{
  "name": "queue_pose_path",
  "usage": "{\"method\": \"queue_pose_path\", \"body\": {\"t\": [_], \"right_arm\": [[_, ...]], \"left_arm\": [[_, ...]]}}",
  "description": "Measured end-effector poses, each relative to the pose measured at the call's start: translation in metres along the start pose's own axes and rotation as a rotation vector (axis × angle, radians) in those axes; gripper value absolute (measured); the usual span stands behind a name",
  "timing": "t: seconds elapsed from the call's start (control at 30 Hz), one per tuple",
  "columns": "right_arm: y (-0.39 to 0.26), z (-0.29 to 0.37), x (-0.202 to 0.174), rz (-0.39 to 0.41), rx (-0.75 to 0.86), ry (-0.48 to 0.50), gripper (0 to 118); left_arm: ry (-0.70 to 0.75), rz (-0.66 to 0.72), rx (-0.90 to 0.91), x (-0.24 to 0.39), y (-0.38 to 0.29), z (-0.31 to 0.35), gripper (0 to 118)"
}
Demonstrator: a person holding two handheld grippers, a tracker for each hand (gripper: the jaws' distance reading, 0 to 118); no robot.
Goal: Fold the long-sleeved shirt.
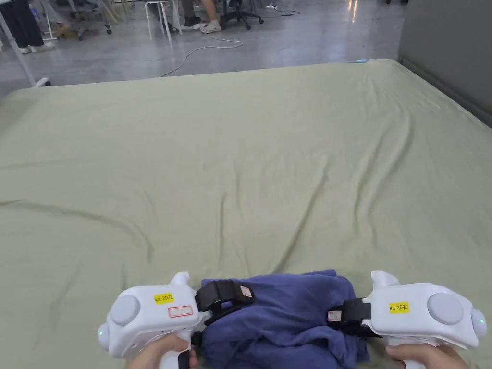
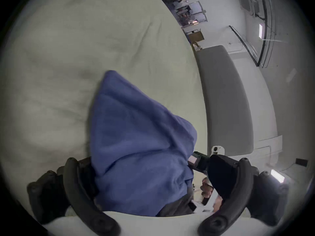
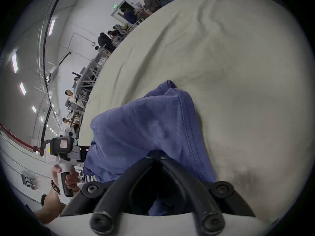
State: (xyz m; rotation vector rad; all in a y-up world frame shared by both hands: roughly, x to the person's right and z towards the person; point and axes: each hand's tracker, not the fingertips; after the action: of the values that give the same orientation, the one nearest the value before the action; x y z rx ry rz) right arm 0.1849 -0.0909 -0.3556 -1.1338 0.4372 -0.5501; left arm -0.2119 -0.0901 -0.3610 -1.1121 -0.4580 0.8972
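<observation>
Clearly, step in hand: the blue shirt [image 1: 283, 317] is a bunched heap at the near edge of the bed; judged from the task, it wants lifting and spreading flat before any fold.
Doing it well: draw the two grips apart and away from the body, so the cloth opens instead of dragging as a lump; find a hem or shoulder seam before laying it down.
Left gripper [image 1: 223, 299]: at the heap's left side, pointing right; in the left gripper view its jaws stand wide apart with the shirt [image 2: 136, 137] lying between them, not pinched.
Right gripper [image 1: 347, 317]: at the heap's right side, pointing left; in the right gripper view its jaws meet at the tips and pinch a fold of the shirt [image 3: 144, 129] near a stitched hem.
Hands: both held low and level, facing each other across the heap.
Bed sheet [image 1: 250, 158]: pale green, creased, stretching beyond the shirt.
Far off: grey floor [image 1: 298, 38] with a cable and chair legs.
</observation>
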Motion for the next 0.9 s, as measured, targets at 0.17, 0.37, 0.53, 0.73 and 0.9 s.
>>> {"method": "queue_pose_path", "body": {"t": [0.17, 0.37, 0.53, 0.73, 0.9], "right_arm": [[0.004, 0.003, -0.003, -0.084, -0.02, -0.006, 0], [-0.001, 0.025, -0.082, 0.159, 0.135, -0.265, 0], [-0.009, 0.0, -0.181, 0.458, 0.204, -0.322, 0], [-0.024, -0.069, -0.3, 0.674, 0.232, -0.188, 0], [-0.053, -0.151, -0.388, 0.792, 0.167, -0.064, 0]], "left_arm": [[0.078, -0.106, 0.018, 0.021, -0.007, -0.007, 11], [0.062, -0.169, 0.084, 0.023, 0.0, 0.036, 11], [0.073, -0.186, 0.158, -0.001, 0.007, 0.089, 11], [0.155, -0.192, 0.289, -0.067, 0.042, 0.207, 11], [0.26, -0.062, 0.446, -0.142, 0.069, 0.334, 11]]}}
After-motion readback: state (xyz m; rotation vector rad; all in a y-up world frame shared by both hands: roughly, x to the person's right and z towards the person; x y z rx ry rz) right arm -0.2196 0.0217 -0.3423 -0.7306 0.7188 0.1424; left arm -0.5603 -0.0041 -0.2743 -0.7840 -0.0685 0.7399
